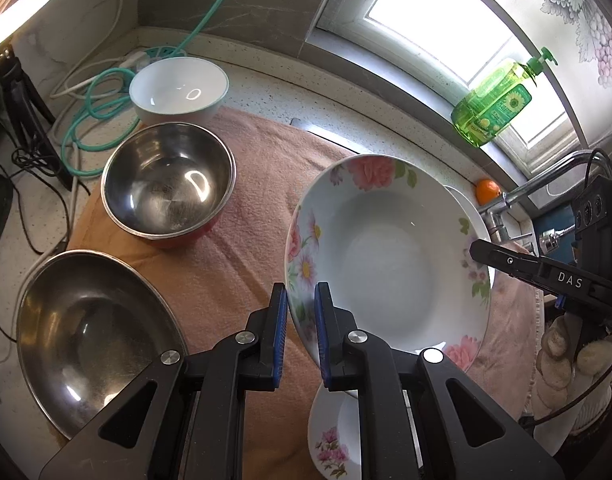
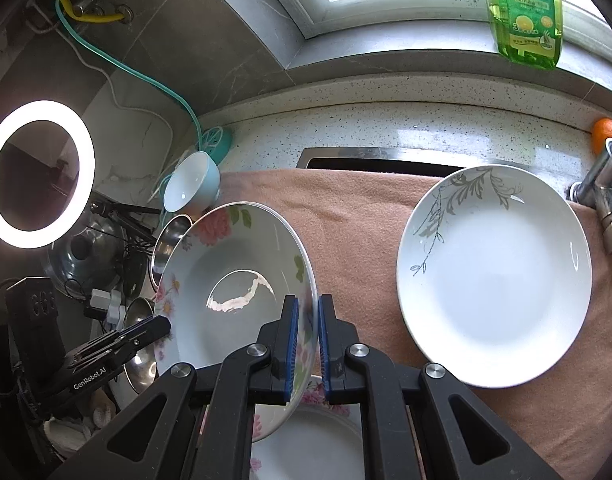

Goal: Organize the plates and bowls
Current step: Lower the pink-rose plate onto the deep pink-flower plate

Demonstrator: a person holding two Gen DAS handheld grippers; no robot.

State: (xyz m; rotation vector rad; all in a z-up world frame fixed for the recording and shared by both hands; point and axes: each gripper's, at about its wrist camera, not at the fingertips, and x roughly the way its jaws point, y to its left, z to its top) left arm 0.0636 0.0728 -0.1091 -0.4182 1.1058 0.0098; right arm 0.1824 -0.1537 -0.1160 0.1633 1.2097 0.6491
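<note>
A deep floral plate (image 1: 385, 256) (image 2: 234, 280) hangs tilted above the pink towel (image 1: 246, 248), gripped on opposite rims. My left gripper (image 1: 300, 320) is shut on its near-left rim. My right gripper (image 2: 306, 340) is shut on the other rim and shows at the right of the left wrist view (image 1: 477, 250). A second floral plate (image 1: 333, 440) (image 2: 306, 444) lies below. A white plate with a grey leaf pattern (image 2: 493, 276) rests on the towel to the right. A steel bowl (image 1: 166, 180), a wide steel bowl (image 1: 94, 336) and a white bowl (image 1: 178, 84) stand at left.
A green soap bottle (image 1: 493, 104) stands on the window sill, with an orange (image 1: 487, 191) and a faucet (image 2: 609, 200) beneath it. Cables and a green hose (image 1: 94, 120) lie in the far left corner. A lit ring light (image 2: 40, 174) stands at left.
</note>
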